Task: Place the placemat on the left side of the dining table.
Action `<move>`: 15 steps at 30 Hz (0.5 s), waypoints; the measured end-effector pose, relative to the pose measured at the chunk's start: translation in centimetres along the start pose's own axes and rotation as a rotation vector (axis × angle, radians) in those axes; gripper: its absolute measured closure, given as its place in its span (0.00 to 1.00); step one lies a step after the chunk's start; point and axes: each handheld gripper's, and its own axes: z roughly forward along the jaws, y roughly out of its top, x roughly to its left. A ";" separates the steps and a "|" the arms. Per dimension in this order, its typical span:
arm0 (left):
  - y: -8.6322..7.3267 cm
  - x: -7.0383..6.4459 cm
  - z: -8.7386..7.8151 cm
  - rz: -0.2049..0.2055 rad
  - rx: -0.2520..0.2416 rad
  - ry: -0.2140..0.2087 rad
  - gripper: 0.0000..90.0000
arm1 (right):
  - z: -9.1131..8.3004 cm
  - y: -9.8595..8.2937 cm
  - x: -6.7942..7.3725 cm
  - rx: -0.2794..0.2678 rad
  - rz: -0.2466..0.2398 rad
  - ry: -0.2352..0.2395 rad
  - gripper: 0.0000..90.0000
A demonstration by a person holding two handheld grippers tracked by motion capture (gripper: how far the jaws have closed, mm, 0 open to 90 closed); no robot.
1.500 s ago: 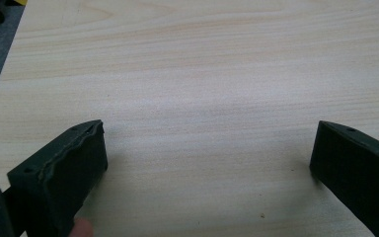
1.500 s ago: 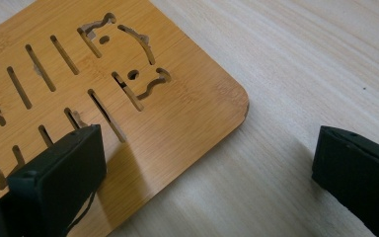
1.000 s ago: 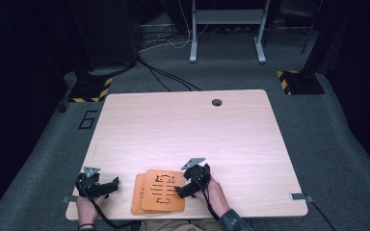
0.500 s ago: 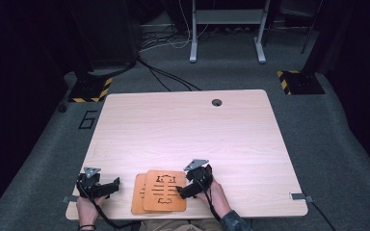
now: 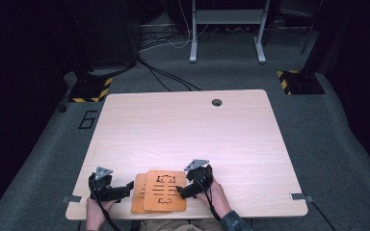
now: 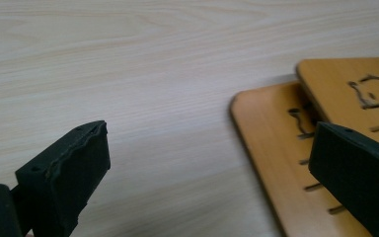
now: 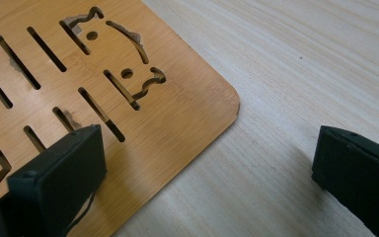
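Note:
Two orange wooden boards with slotted cut-outs lie stacked near the table's front edge. The upper board [image 5: 164, 190] sits shifted right on the lower board [image 5: 137, 195]. My left gripper [image 5: 125, 188] is at the stack's left edge, open. In the left gripper view its jaws [image 6: 207, 182] are spread wide, the right one over the lower board [image 6: 271, 148], with the upper board [image 6: 355, 89] beyond. My right gripper [image 5: 183, 191] is at the stack's right edge, open. In the right gripper view its jaws [image 7: 202, 177] straddle a rounded corner of the upper board [image 7: 103, 84].
The light wooden table [image 5: 188, 130] has a cable hole [image 5: 216, 102] near its far edge. Around it are grey carpet, cables and a metal frame [image 5: 226, 29] at the back. Black-and-yellow striped feet [image 5: 89, 89] stand beside the far corners.
My left gripper has shifted slightly right, closer to the stack's left edge. The right gripper and the boards have hardly moved.

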 end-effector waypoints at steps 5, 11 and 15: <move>0.1 -1.6 0.6 0.030 0.022 -0.054 0.04 | 0.0 0.0 0.0 -0.001 0.002 0.000 0.00; 0.1 -3.5 1.9 0.053 0.044 -0.121 0.08 | 0.0 0.0 0.0 -0.001 0.002 0.000 0.00; 0.2 -4.4 2.4 0.065 0.050 -0.148 0.09 | 0.0 0.0 0.0 -0.002 0.003 0.000 0.00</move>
